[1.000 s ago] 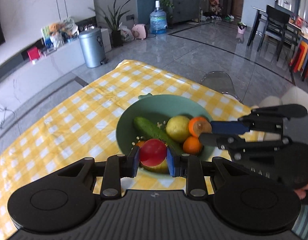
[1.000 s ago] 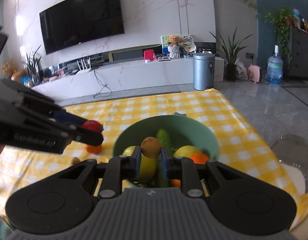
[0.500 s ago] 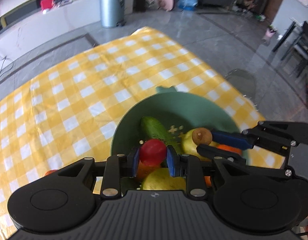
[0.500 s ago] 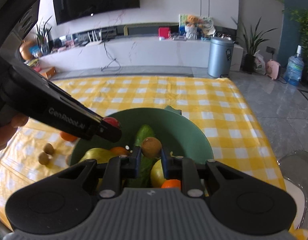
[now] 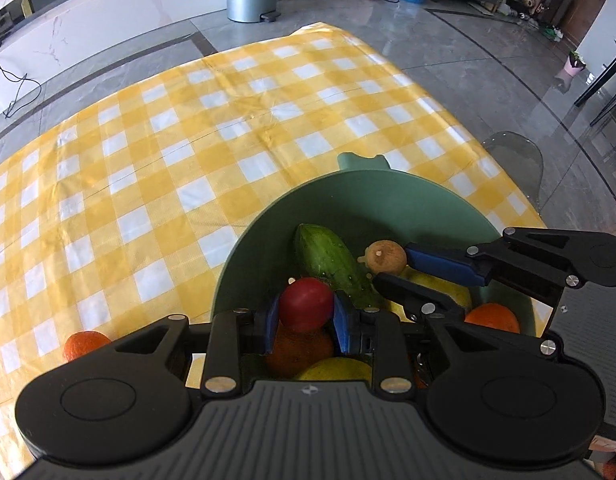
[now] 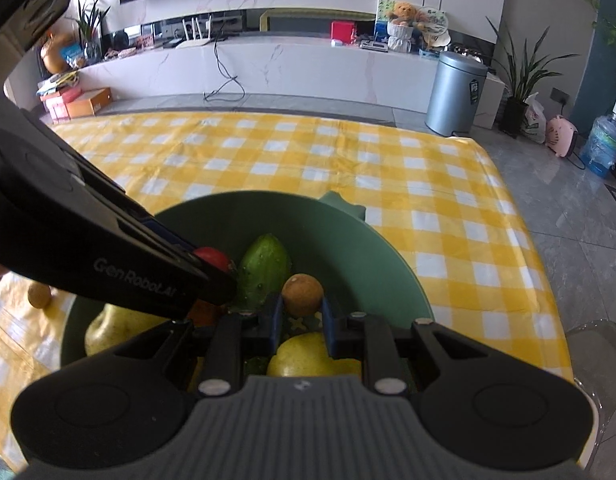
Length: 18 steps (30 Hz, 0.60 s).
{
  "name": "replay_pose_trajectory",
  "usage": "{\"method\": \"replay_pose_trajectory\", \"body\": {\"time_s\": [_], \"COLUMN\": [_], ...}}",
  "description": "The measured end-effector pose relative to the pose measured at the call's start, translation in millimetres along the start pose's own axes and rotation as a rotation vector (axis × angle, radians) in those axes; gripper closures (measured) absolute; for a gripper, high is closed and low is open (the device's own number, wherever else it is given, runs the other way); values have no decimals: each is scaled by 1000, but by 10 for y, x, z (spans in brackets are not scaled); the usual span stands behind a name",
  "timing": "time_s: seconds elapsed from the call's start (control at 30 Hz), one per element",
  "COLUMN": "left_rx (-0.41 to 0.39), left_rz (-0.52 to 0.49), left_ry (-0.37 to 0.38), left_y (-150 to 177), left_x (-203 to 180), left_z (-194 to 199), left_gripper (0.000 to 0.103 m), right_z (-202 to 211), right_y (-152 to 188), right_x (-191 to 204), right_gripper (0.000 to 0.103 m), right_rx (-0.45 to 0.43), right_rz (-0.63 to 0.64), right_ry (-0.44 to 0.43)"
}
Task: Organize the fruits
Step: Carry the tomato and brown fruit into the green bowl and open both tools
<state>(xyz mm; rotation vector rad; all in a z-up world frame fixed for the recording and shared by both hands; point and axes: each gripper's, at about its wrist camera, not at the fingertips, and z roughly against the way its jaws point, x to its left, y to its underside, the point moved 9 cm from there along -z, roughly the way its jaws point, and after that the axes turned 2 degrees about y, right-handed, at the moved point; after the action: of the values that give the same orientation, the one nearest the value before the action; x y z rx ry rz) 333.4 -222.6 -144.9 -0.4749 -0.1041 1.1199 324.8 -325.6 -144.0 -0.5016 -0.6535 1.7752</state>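
**Over the green bowl: two loaded grippers crowd one drop zone**

Left wrist view. Over the near part of the round green plastic bowl [image 5: 371, 200], the left gripper [image 5: 306, 312] pinches a small round red fruit [image 5: 306, 309] between its blue pads, pointing steeply down. Beneath it in the bowl lie an orange [image 5: 298, 350] and a yellow pear-like fruit [image 5: 335, 369]; a green cucumber [image 5: 327, 264] lies toward the bowl's middle. The right gripper [image 5: 387, 262] enters from the bowl's right side, its fingers closed on a small brown round fruit [image 5: 385, 257], just beside the left gripper's tip. A loose orange [image 5: 84, 344] sits on the yellow checked tablecloth [image 5: 188, 140], left of the bowl.

Risk, as judged: the two tips are close enough to knock together; either fruit, released onto the rounded heap, could roll off it or over the rim.

Right wrist view. Above the bowl's centre, the right gripper [image 6: 302, 300] grips the brown fruit [image 6: 302, 295] over a yellow fruit [image 6: 308, 354], angled downward less steeply. The left gripper's black body crosses from the bowl's left, the red fruit [image 6: 212, 258] showing at its tip. A small brown fruit [image 6: 39, 295] lies on the cloth left of the bowl.
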Motion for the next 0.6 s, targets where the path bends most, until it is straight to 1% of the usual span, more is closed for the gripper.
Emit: {"method": "replay_pose_trajectory", "body": {"time_s": [0.13, 0.27, 0.3, 0.33, 0.4, 0.43, 0.5, 0.6], "left_rx": [8, 6, 7, 7, 7, 4, -1, -9], "left_rz": [23, 23, 26, 28, 32, 30, 28, 25], "left_ry": [2, 10, 7, 4, -2, 3, 19, 18], "left_y": [3, 5, 6, 7, 12, 14, 19, 28], "left_x": [23, 35, 42, 48, 59, 56, 44, 37], "left_z": [-49, -51, -50, -49, -49, -45, -33, -6], "left_gripper": [71, 70, 67, 66, 59, 58, 46, 44], "right_z": [-25, -21, -18, -15, -6, 3, 22, 54], "right_y": [15, 15, 15, 14, 13, 11, 15, 12], "right_x": [8, 15, 15, 13, 13, 14, 28, 47], "right_gripper": [86, 85, 85, 85, 85, 85, 84, 83], "right_rx": [4, 7, 8, 8, 9, 9, 7, 4], "right_rz": [-13, -12, -14, -16, -17, -17, -10, -8], "right_ry": [-10, -10, -11, -11, -9, -7, -5, 0]}}
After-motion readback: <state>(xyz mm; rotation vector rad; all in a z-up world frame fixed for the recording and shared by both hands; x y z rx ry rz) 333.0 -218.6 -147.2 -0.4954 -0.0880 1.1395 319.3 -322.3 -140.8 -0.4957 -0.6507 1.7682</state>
